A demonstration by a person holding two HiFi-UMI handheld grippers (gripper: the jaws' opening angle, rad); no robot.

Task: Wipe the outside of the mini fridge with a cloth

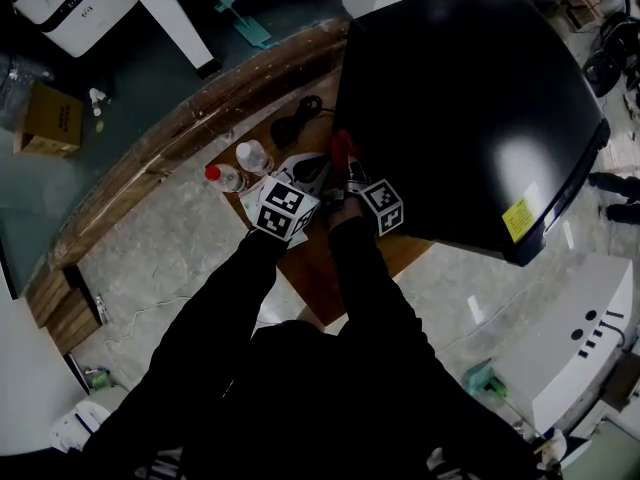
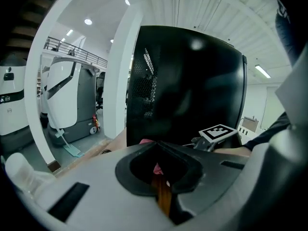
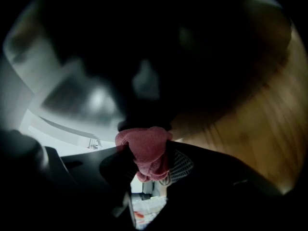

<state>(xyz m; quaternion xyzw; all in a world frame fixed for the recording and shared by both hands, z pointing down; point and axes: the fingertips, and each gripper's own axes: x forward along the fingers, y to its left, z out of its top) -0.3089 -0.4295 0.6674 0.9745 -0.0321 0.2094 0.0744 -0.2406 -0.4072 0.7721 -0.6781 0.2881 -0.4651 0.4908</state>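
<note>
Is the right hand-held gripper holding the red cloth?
Yes, the red cloth is pinched between the jaws of the right hand-held gripper.

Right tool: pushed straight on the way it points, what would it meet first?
Probably the black mini fridge wall, close ahead; the red cloth clamped in the right tool would touch first. Depth unclear.

Left gripper [image 2: 156, 146] jaws closed; right gripper [image 3: 145, 158] jaws clamp cloth [image 3: 143, 143].

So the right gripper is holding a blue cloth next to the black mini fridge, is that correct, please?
Not quite: the cloth is dark red, not blue. The right gripper view shows it pinched in the right gripper, and the head view shows it next to the black mini fridge.
</note>
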